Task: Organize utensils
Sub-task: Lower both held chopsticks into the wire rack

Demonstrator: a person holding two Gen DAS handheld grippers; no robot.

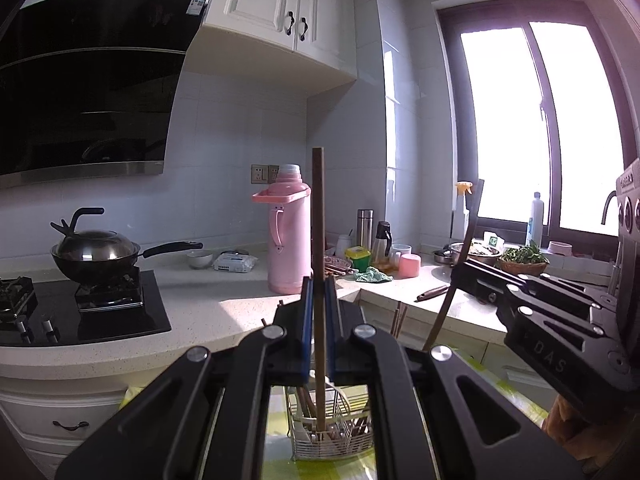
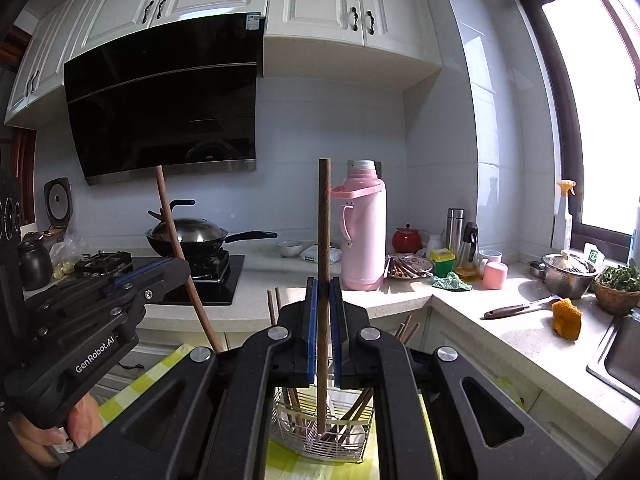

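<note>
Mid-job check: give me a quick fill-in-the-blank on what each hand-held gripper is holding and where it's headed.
1. The left hand-held gripper is shut on a brown wooden ____.
2. The right hand-held gripper holds its chopstick nearly ____, lower tip down in the holder.
3. Both sticks reach down into a ____ utensil basket on the checked cloth.
4. The tall flask on the counter is ____ in colour.

Missing words: chopstick; upright; wire; pink
</note>
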